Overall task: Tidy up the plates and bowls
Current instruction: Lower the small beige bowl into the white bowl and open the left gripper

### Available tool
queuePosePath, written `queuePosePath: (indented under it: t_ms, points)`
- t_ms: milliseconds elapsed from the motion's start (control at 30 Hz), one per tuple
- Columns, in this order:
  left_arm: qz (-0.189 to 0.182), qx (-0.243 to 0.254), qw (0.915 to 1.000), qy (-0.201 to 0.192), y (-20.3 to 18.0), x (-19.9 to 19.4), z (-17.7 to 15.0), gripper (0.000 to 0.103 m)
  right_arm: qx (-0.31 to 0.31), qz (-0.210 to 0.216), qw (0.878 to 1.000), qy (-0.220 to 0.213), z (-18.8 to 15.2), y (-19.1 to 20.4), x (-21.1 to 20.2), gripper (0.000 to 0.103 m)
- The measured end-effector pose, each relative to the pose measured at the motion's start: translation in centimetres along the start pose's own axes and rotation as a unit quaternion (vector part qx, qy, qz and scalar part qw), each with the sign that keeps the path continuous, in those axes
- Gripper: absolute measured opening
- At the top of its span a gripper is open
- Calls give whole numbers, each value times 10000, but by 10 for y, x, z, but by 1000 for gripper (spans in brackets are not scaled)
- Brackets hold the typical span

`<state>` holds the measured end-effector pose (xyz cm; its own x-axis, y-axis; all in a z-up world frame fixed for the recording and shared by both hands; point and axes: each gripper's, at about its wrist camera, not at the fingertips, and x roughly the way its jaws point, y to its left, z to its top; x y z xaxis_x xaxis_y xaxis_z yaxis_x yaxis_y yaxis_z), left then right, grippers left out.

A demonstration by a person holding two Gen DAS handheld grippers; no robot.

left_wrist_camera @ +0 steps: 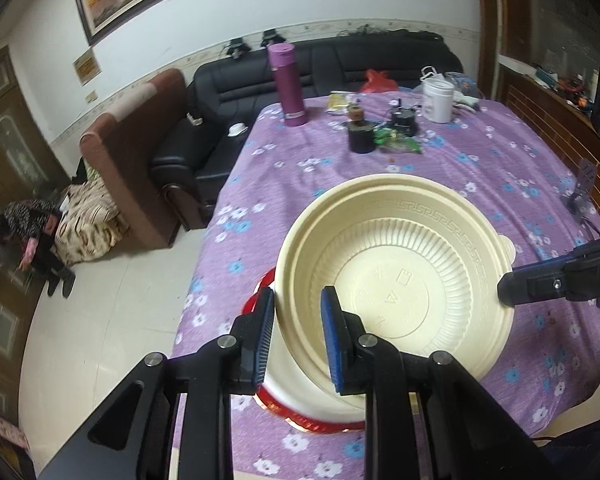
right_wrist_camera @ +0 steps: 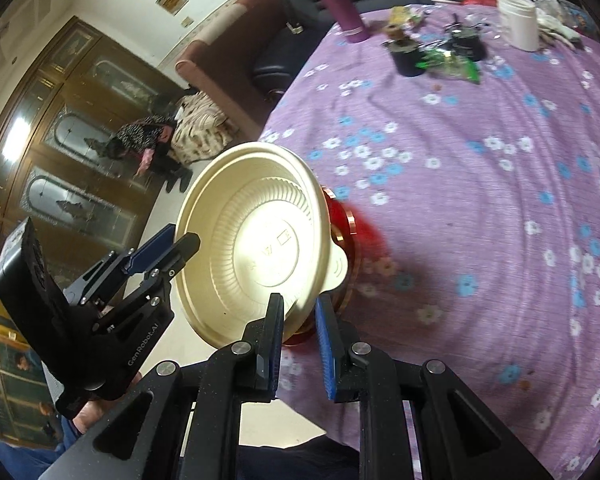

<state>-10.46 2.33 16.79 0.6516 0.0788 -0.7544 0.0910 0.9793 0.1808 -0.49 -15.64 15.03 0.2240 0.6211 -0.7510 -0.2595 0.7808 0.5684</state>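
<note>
Left wrist view: your left gripper [left_wrist_camera: 298, 336] is clamped on the near-left rim of the cream bowl [left_wrist_camera: 396, 276]; one pad sits outside the wall, the other inside. From those fingers the bowl spreads up and to the right, tipped toward the camera. The right gripper [left_wrist_camera: 512, 288] pinches the opposite rim, far right. Below your fingers sit a second cream bowl [left_wrist_camera: 300, 392] and the red plate [left_wrist_camera: 300, 420] on the purple tablecloth [left_wrist_camera: 480, 168].

Right wrist view: your right gripper [right_wrist_camera: 299, 332] is closed on the bowl's [right_wrist_camera: 252, 240] lower rim, next to its small tab. The bowl lies up-left of the fingers, steeply tilted, open face to the camera. The left gripper [right_wrist_camera: 172, 248] grips the rim across from you. The red plate [right_wrist_camera: 340, 224] sits just behind the bowl.

Both hands share the load, so my read is you need to level the bowl before lowering it.
</note>
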Motion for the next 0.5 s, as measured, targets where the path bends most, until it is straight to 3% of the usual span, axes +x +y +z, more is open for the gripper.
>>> queuePosePath:
  t_ms: [500]
  points:
    - [27,-207,9992,349,26,23,-28,22,-10,-82,9987,497,-6,14,58,18]
